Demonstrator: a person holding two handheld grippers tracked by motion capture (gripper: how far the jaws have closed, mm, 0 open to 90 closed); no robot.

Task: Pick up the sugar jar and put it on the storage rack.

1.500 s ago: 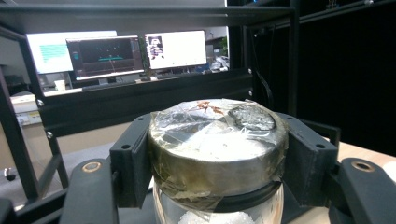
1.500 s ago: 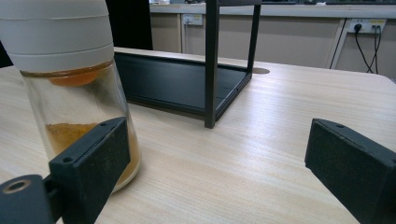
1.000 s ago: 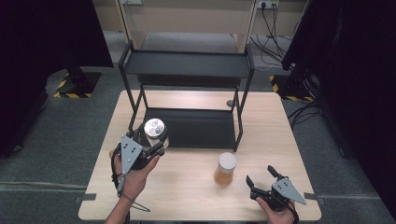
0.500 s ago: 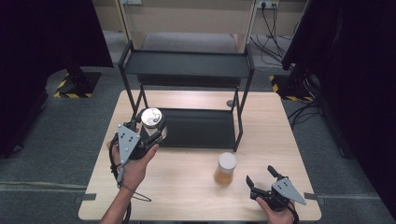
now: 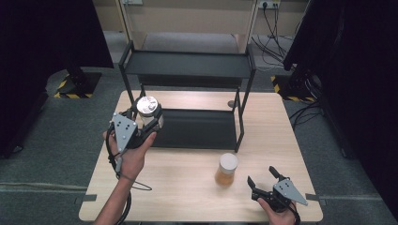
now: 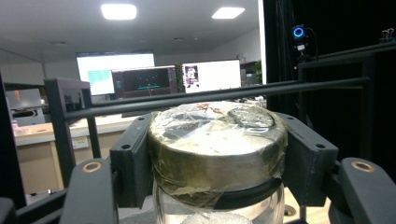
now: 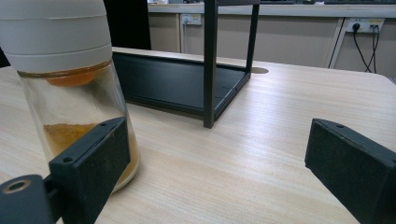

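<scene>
From above, we see the left gripper [image 5: 146, 121] clamped on a foil-lidded glass jar [image 5: 147, 108], held above the table [image 5: 187, 187] at the black shelf rack [image 5: 187, 70] (beside its lower tray). The right gripper [image 5: 264, 180] rests spread, near an amber jar [image 5: 227, 169]

In the left gripper view, both pads squeeze the foil-lidded glass jar [image 6: 217, 144] under its lid

In the right gripper view, the jaws gape wide beside the amber jar [image 7: 70, 84]

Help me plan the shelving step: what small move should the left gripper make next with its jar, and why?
Probably carry the silver-lidded jar forward over the rack's lower shelf and set it down: the left gripper clamps it beside that bare shelf.
</scene>
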